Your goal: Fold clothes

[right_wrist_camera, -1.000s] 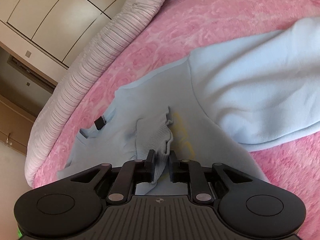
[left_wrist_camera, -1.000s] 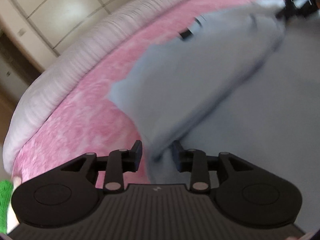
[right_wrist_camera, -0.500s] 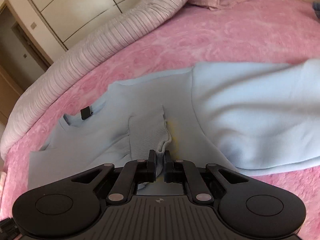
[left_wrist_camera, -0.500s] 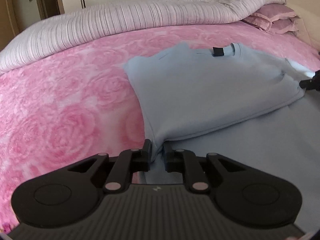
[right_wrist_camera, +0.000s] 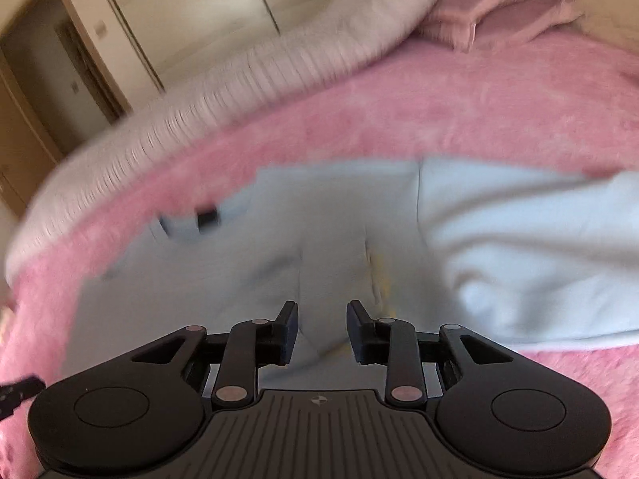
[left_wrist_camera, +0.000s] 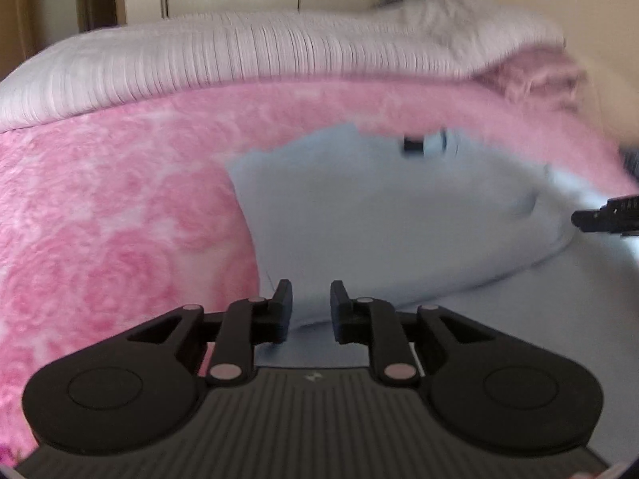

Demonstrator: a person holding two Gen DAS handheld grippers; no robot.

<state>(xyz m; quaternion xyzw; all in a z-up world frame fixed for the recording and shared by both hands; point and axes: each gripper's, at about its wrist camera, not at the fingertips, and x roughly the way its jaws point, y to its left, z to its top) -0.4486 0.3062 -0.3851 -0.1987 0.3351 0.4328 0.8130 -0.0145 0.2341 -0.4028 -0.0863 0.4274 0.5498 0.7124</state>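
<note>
Blue sweatshirt (left_wrist_camera: pixel 379 215) (blurred) on pink blanket (left_wrist_camera: pixel 112 215), jaws apart.

It was a home bedroom: a bed (left_wrist_camera: pixel 120 199) under a pink rose-patterned blanket, a striped duvet (left_wrist_camera: pixel 239 60) rolled along it, pink pillows (right_wrist_camera: pixel 499 4), and cream wardrobe doors (right_wrist_camera: pixel 191 12) behind.

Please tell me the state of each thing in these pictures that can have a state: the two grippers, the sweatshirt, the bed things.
left gripper: open, holding nothing, fingers over the fabric.
right gripper: open, holding nothing.
light blue sweatshirt: lying on the bed, partly folded, one side laid over the body.
pink blanket: spread flat under the sweatshirt.
striped quilt: bunched along the far side.
pink pillows: stacked.
</note>
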